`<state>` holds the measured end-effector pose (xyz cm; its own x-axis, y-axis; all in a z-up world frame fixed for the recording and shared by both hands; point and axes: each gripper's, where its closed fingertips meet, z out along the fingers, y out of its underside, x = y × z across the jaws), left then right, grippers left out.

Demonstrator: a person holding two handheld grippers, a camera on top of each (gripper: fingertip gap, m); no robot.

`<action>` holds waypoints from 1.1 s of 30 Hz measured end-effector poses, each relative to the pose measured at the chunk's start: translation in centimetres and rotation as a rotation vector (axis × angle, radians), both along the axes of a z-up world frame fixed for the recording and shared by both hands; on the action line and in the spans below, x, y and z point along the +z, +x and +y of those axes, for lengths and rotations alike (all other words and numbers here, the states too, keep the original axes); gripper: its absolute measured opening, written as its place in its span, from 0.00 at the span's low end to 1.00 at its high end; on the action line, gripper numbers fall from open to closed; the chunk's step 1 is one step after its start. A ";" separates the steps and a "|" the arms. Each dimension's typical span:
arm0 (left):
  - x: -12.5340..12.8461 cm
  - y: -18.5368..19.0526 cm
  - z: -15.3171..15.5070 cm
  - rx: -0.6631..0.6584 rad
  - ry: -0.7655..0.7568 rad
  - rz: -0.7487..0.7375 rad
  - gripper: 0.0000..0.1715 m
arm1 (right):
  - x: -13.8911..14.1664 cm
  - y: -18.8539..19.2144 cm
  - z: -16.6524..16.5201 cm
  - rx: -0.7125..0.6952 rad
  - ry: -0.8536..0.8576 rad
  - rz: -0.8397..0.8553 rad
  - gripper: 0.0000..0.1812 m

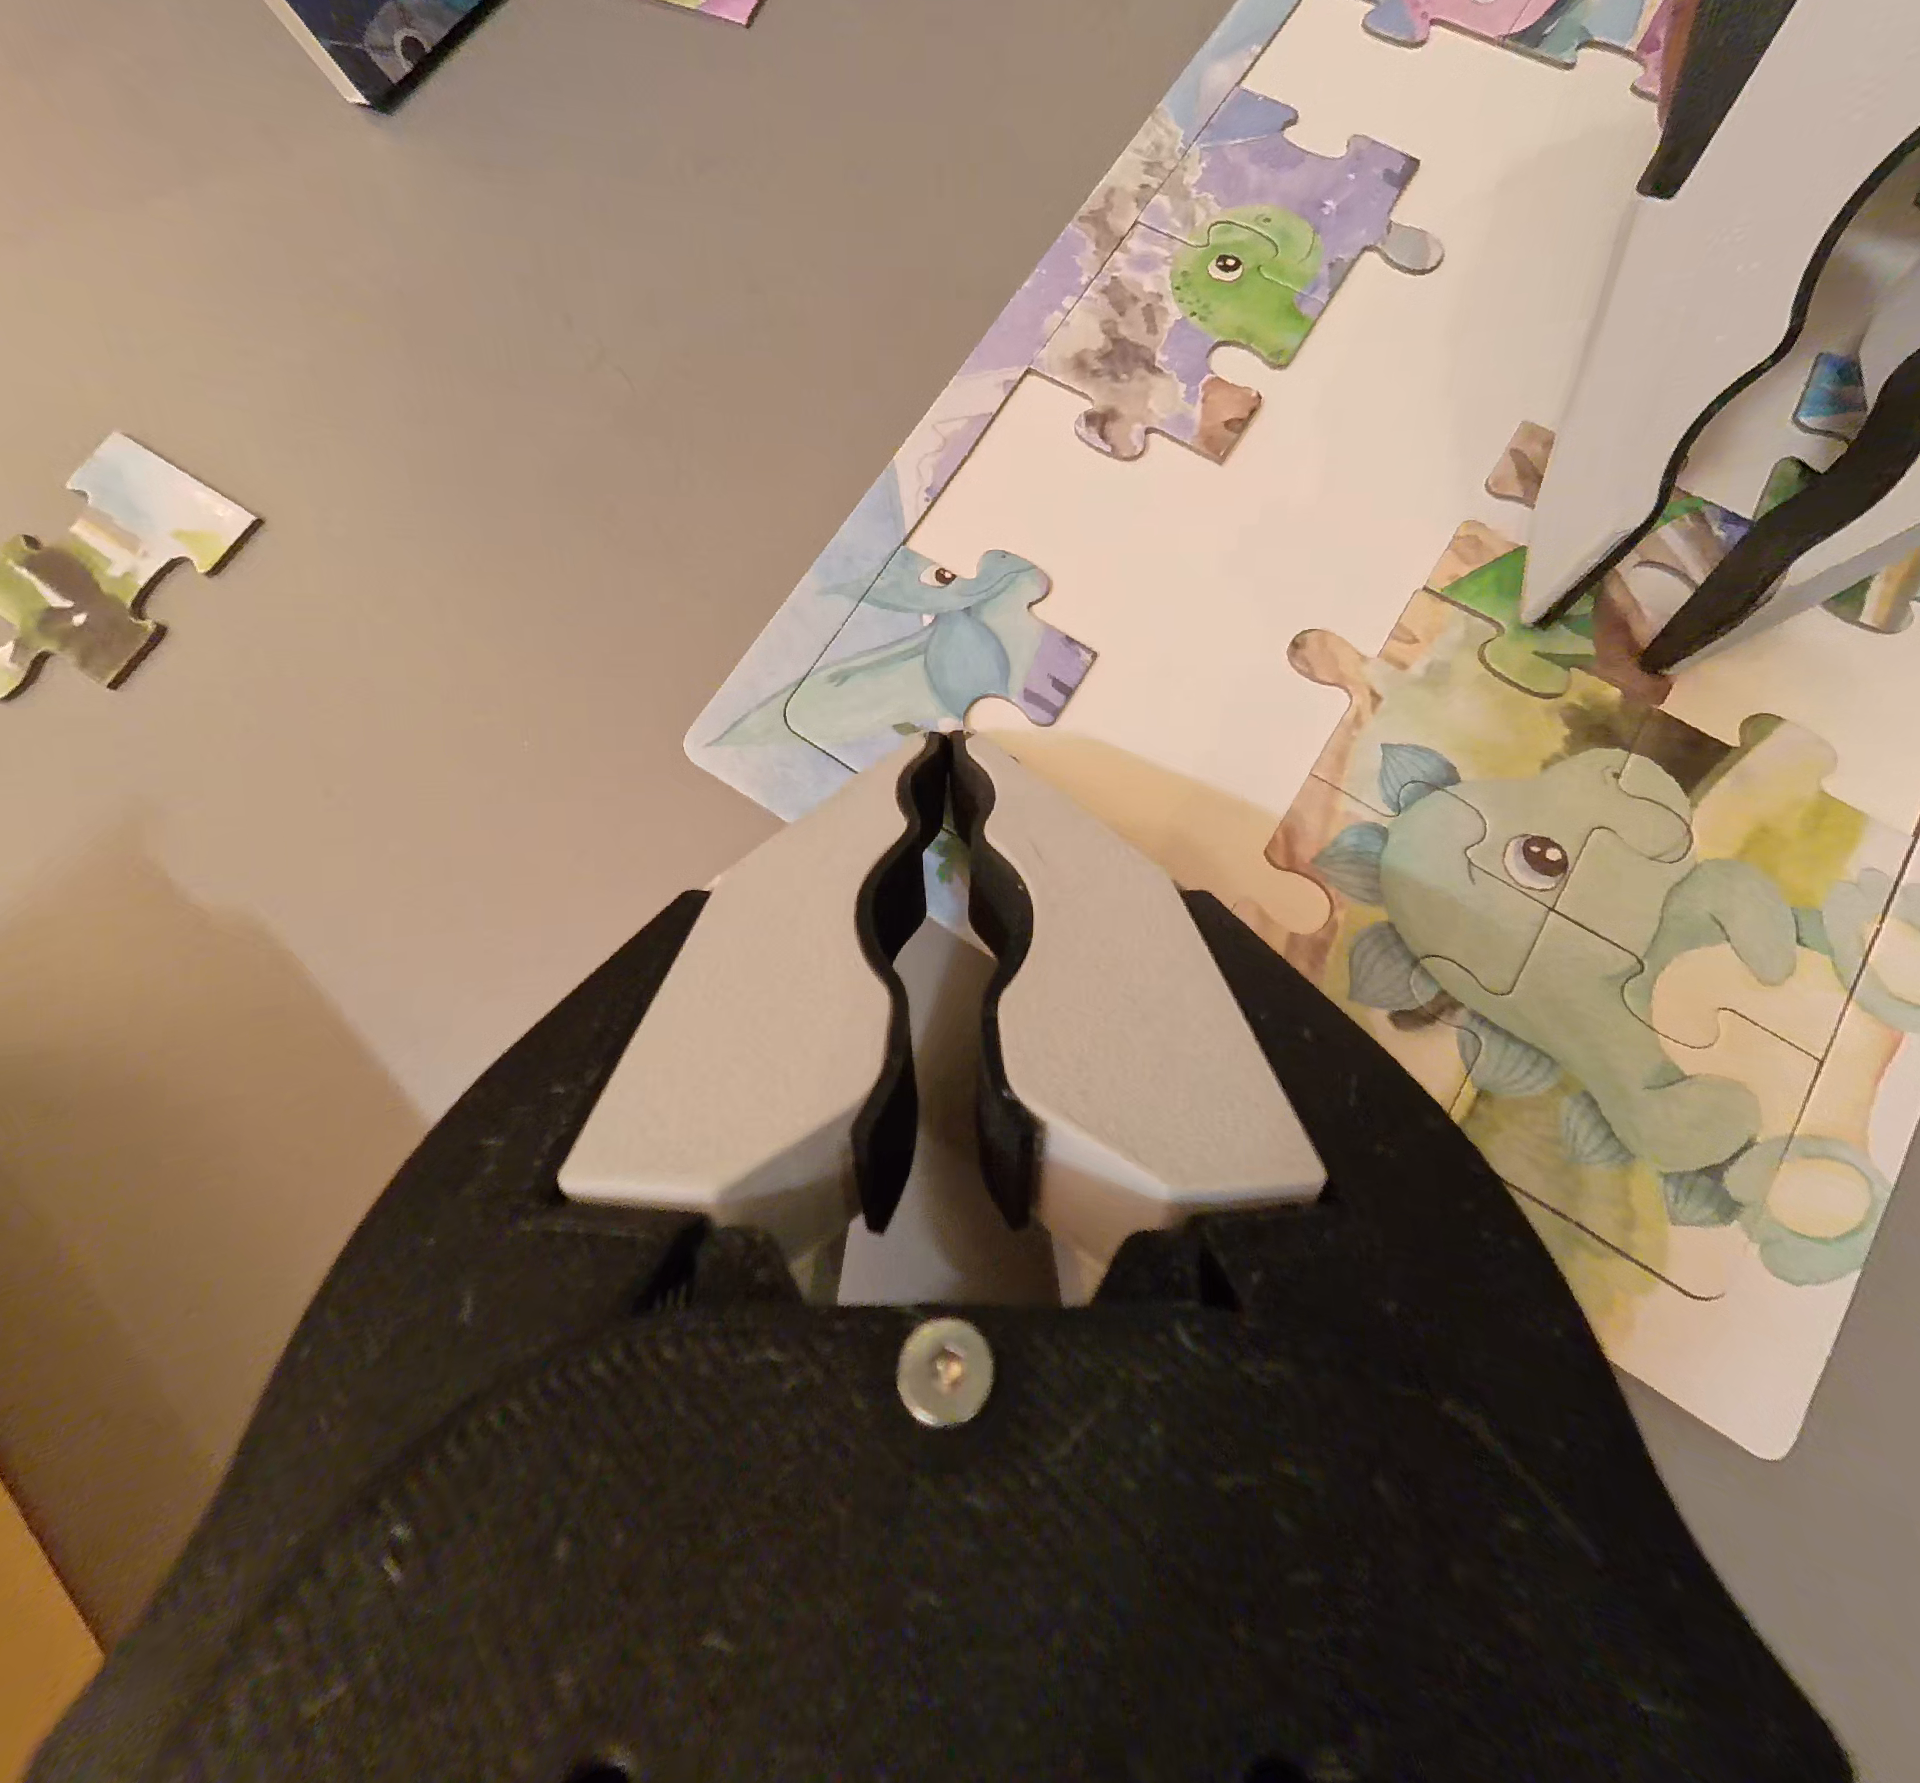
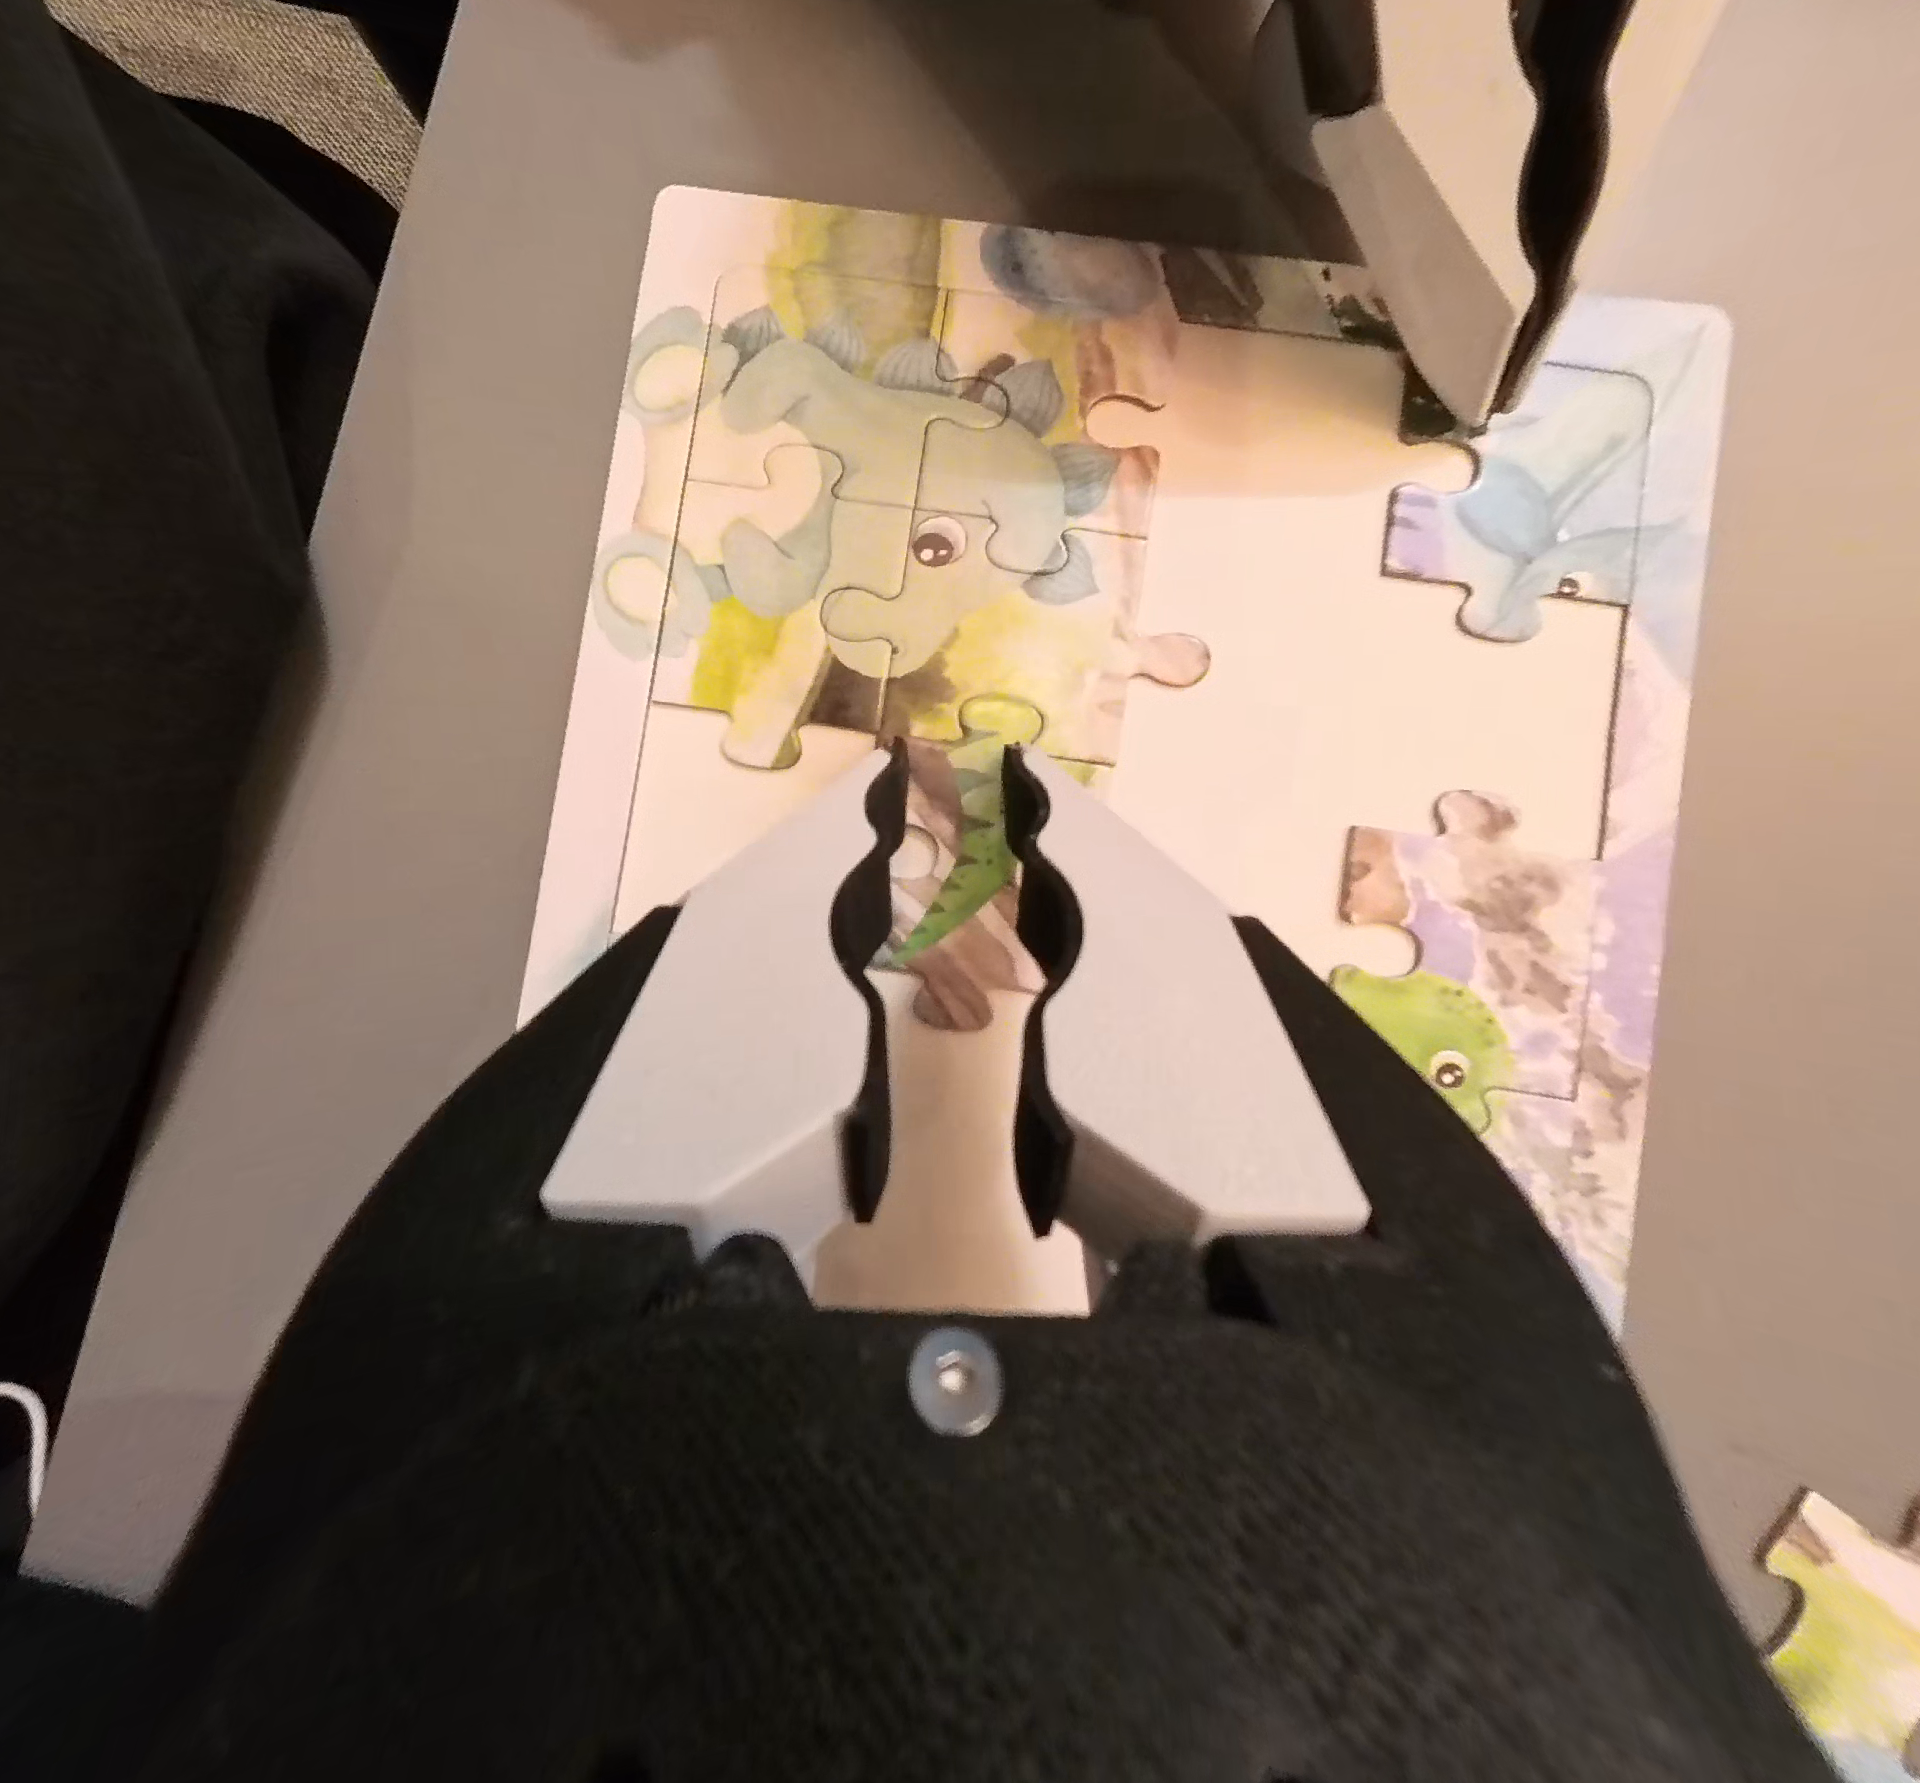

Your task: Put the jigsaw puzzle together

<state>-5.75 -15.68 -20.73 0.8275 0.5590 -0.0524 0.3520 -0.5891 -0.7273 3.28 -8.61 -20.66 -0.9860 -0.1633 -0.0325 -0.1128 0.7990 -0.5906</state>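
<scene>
1. Right wrist view: the right gripper [image 2: 951, 754] is seen slightly spread, its tips resting on a green-and-brown puzzle piece [image 2: 961, 886], which is largely hidden between the fingers.
2. Just ahead, the assembled teal dinosaur section [image 2: 883, 528] lies in the puzzle tray [image 2: 1195, 580].
3. Farther off, the left gripper [image 2: 1475, 419] is cut off by the frame's top edge.
4. In the left wrist view, the left gripper [image 1: 951, 741] is pressed together, empty, at the tray's near edge by the blue dinosaur piece [image 1: 956, 642].
5. Loose pieces [image 1: 104, 580] lie leftward on the grey table [image 1: 468, 383].
</scene>
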 end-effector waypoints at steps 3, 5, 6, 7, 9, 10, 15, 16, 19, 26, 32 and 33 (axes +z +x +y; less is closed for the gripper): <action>0.0 0.0 0.0 -0.001 -0.002 0.000 0.00 | 0.0 0.0 0.0 0.000 -0.005 -0.004 0.09; 0.0 0.0 0.0 -0.001 -0.003 0.000 0.00 | 0.0 -0.1 -0.1 -0.003 -0.009 -0.005 0.08; 0.0 0.0 0.0 -0.001 -0.003 0.000 0.00 | 0.0 -0.1 -0.1 -0.001 -0.009 -0.003 0.08; 0.0 0.0 0.0 -0.001 -0.003 0.000 0.00 | 0.0 -0.2 0.0 0.001 -0.011 0.004 0.09; 0.0 0.0 0.0 -0.001 -0.004 0.001 0.00 | 0.9 -0.5 -0.1 -0.002 -0.054 0.028 0.09; -0.1 0.0 0.0 -0.002 -0.004 0.002 0.00 | 1.7 -0.9 -0.2 -0.018 -0.090 0.035 0.09; -0.1 0.1 0.0 -0.003 -0.006 0.002 0.00 | 3.7 -3.7 1.5 -0.142 -0.157 0.075 0.13; -0.1 0.1 0.0 -0.003 -0.006 0.003 0.00 | 3.5 -3.8 1.8 -0.149 -0.151 0.067 0.15; -0.1 0.1 0.0 -0.003 -0.005 0.002 0.00 | 2.4 -3.1 1.8 -0.133 -0.115 0.027 0.22; -0.1 0.1 0.0 -0.002 -0.005 0.001 0.00 | -0.4 -1.7 1.7 -0.078 0.028 0.046 0.26; -0.1 0.1 0.0 -0.003 -0.006 0.002 0.00 | -0.4 -1.5 1.7 -0.071 0.039 0.038 0.14; -0.1 0.1 0.0 -0.003 -0.006 0.002 0.00 | -0.4 -1.4 1.7 -0.063 0.041 0.036 0.10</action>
